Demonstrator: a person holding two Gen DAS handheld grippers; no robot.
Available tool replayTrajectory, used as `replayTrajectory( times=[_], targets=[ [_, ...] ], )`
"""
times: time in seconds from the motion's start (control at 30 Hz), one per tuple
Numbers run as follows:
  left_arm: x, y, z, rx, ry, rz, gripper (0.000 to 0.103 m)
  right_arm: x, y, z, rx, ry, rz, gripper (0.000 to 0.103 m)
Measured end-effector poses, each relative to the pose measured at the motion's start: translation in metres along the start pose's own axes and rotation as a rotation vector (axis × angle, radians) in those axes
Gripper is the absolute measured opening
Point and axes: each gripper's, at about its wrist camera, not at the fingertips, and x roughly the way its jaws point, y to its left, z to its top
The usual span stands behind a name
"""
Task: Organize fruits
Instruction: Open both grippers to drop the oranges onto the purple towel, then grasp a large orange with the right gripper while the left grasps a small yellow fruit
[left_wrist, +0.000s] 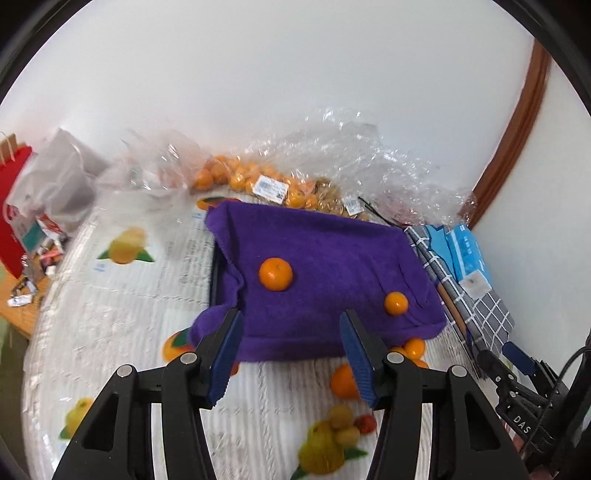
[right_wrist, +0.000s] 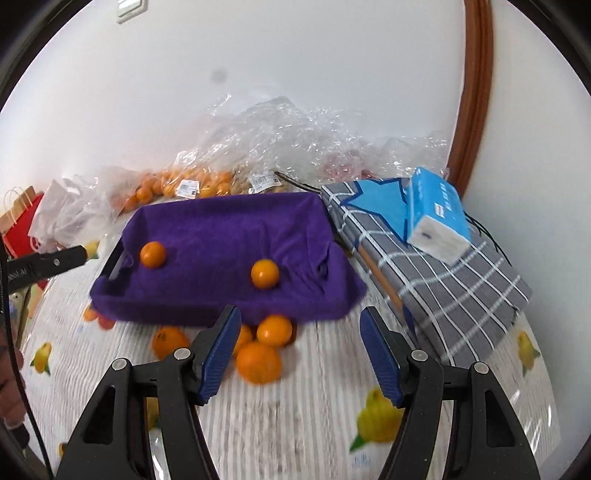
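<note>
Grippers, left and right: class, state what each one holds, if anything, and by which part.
Nothing is held. The left gripper and right gripper both stand open and empty; the oranges lie loose on the table.

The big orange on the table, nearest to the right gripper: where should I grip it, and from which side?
Grip the big orange across its widest middle, coming down from above and slightly from the right. It is round, so any pair of opposite sides will do, but other oranges crowd its left and far sides. The right gripper is open and empty.
</note>
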Motion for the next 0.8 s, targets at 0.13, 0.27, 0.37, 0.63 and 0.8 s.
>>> replayTrajectory(
  times=[0.13, 0.27, 0.37, 0.63, 0.8],
  targets=[
    [-0.028, 0.008, -0.013, 0.002, -0.035, 0.021, 0.052, -0.015, 0.001, -0.014, 0.016, 0.01, 0.012, 0.067],
    [-0.036, 0.017, -0.025, -0.01, -0.019, 0.024, 0.052, -0.021, 0.001, -0.027, 0.024, 0.021, 0.038, 0.067],
    [-0.032, 0.022, -0.034, 0.01, -0.004, 0.046, 0.052, -0.015, 0.004, -0.036, 0.012, 0.032, 0.047, 0.059],
    [-0.005, 0.041, -0.055, -0.023, 0.068, 0.054, 0.052, 0.038, 0.014, -0.049, -0.007, 0.093, 0.107, 0.044],
    [0.013, 0.046, -0.066, -0.011, 0.124, 0.062, 0.052, 0.063, 0.015, -0.049, 0.017, 0.1, 0.121, 0.044]
  ],
)
